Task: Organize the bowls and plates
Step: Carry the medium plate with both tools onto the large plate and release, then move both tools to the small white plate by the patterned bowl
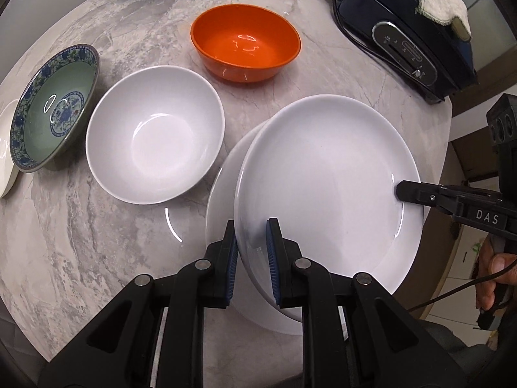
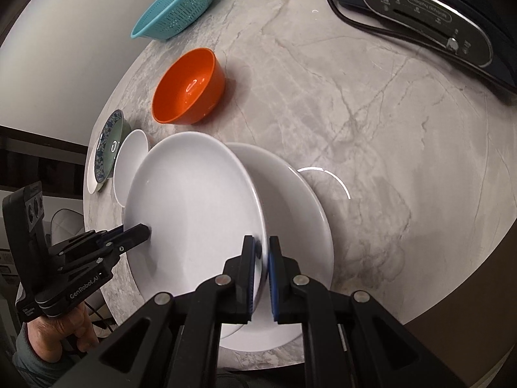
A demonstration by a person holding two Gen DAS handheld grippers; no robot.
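A: Where is the top plate point(image 1: 326, 174)?
B: Lower right of the frame, tilted over another plate point(image 1: 223, 207) on the bench point(image 1: 97, 226). Both tools pinch its rim: left tool point(image 1: 252, 252), right tool point(image 2: 261, 265).
A: Will it slip?
B: Maybe. It looks smooth, hard and breakable.

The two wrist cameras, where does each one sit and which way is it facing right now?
Left wrist: sits on the left gripper, looking along its fingers across the marble table; they grip the top white plate; right gripper enters at right.
Right wrist: sits on the right gripper, clamping the same plate's opposite rim; left gripper and hand at lower left.
Shared: both plates, orange bowl, white bowl.
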